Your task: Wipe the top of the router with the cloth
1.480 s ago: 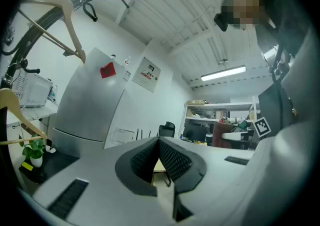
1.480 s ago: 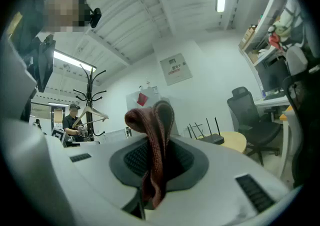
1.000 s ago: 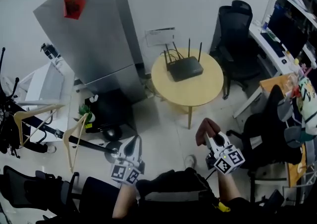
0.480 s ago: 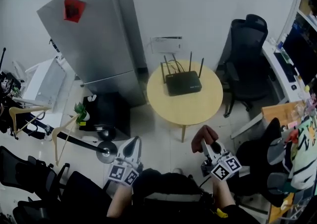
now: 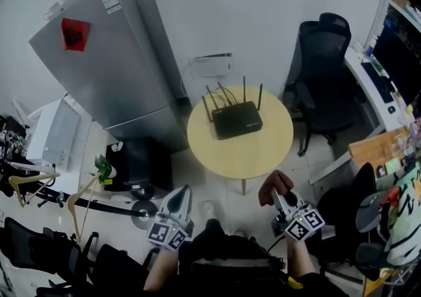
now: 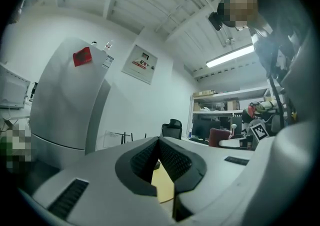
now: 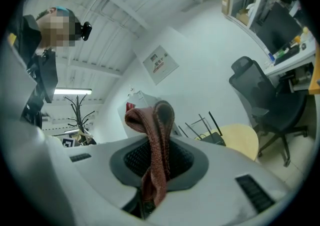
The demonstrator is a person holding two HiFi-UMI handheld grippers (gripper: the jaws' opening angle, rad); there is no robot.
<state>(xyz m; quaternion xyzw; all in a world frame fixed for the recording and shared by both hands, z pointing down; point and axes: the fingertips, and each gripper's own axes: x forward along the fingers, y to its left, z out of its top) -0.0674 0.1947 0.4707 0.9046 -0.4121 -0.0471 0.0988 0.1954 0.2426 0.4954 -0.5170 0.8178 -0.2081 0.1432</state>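
- My right claw point(image 5: 283, 200) is clamped on the reddish cloth point(image 5: 273, 182).
- My left claw point(image 5: 182, 192) is closed and holds nothing.
- The router point(image 5: 238, 120) lies on the round bench point(image 5: 263, 154) at my 12 o'clock, well apart from both claws.

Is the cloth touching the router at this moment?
No, the cloth is clamped in the right gripper, short of the table where the router sits.

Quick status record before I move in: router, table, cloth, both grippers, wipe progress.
router: black, antennas up, on the table toward its far edge
table: round, yellow
cloth: reddish, hanging from the right jaws, not touching the router
left gripper: jaws together, nothing between them
right gripper: jaws shut on the cloth, short of the table
wipe: not yet begun
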